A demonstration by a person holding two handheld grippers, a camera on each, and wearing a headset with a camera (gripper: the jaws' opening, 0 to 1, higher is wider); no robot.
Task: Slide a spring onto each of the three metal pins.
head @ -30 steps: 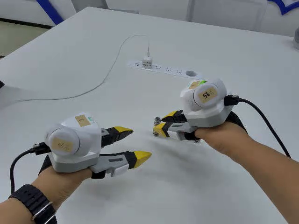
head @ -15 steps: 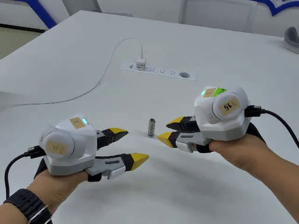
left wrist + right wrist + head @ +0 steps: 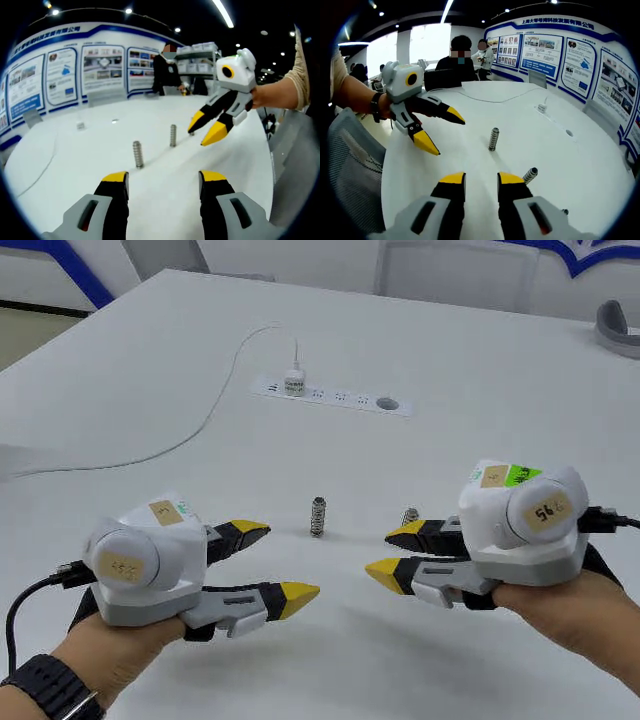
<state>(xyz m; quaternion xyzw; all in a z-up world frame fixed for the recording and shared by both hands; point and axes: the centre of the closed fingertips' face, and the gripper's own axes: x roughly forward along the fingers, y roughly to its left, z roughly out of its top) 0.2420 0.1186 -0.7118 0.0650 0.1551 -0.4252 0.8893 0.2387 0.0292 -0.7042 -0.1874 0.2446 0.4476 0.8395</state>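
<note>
Your left tool [image 3: 275, 560] hangs low over the table [image 3: 480, 370] with its jaws spread wide and nothing between them. Your right tool [image 3: 393, 552] faces it with a narrower gap, also empty. Between the two, one pin [image 3: 318, 517] stands upright on the table with a spring [image 3: 493, 139] coiled round it, apart from both tools. A second pin [image 3: 410, 515], coiled likewise, sits just beside the far jaw of the right tool. In the right gripper view it looks tilted, though the lens may bend it, so I cannot tell whether it stands true. A small dark piece [image 3: 563, 212] shows low at the right of that view, too small to tell if it is the third pin. My reading is that two pins are dressed and the third is what you go for next. Turn the right tool toward that piece and look before you close. Take the spring near one end with a light squeeze, since a coil held hard will likely buckle or jump away. Steady the pin with the left tool low on its shaft, line the coil's bore up with the tip, and slide straight along the axis. Mind the right tool's far jaw: it is close enough to the second pin to knock it over as you swing.
</note>
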